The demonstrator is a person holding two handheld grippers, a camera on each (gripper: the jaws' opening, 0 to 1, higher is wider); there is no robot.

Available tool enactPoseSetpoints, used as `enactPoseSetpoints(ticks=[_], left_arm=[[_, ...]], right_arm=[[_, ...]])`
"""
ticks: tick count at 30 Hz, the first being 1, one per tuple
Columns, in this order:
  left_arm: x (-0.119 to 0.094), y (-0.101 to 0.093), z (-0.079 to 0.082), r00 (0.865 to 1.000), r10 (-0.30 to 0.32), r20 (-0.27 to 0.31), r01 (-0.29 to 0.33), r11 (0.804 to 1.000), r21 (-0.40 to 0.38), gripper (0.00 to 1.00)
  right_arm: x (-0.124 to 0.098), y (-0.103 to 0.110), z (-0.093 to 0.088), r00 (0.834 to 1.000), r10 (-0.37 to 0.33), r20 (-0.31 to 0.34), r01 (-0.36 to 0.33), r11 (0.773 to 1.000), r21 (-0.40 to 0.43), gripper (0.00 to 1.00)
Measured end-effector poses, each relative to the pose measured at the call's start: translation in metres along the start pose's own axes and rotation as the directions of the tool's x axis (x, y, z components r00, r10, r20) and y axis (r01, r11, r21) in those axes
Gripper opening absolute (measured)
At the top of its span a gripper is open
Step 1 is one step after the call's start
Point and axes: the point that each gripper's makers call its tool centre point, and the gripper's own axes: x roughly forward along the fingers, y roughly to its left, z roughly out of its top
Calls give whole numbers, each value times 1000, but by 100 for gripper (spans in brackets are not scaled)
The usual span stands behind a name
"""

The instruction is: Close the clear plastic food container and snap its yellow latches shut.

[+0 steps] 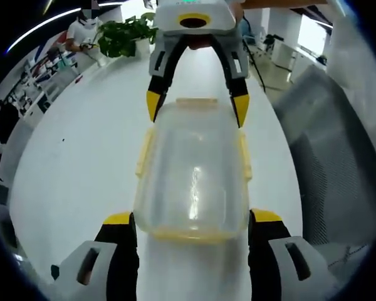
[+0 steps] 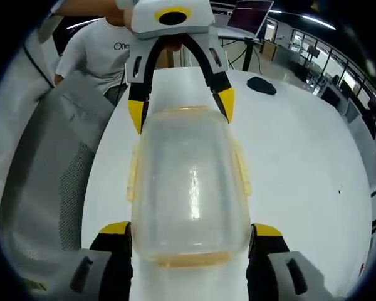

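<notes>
A clear plastic container with its lid on lies lengthwise on the white table. Yellow latches run along its long sides, and a yellow strip edges each end. In the left gripper view my left gripper stands open, its yellow-tipped jaws close against the near corners. My right gripper faces it from the far end, tips at the far corners. The right gripper view shows the same container between the open right gripper and the left gripper opposite. Whether the jaws squeeze the container I cannot tell.
A grey mesh chair stands at the table's edge, also seen as the chair back. A person in a white T-shirt is behind it. A potted plant and a dark object sit on the table.
</notes>
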Motion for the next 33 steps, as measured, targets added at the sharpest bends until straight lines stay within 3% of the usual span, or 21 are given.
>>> enactPoseSetpoints(ticks=[15, 33], left_arm=[[-4, 21, -7, 1000, -8, -10, 8, 1000, 14, 69], [-1, 60, -4, 1000, -6, -16, 6, 1000, 12, 69]], right_arm=[[5, -19, 9, 1000, -3, -14, 3, 1000, 8, 74], [4, -59, 10, 1000, 0, -25, 0, 1000, 2, 75]])
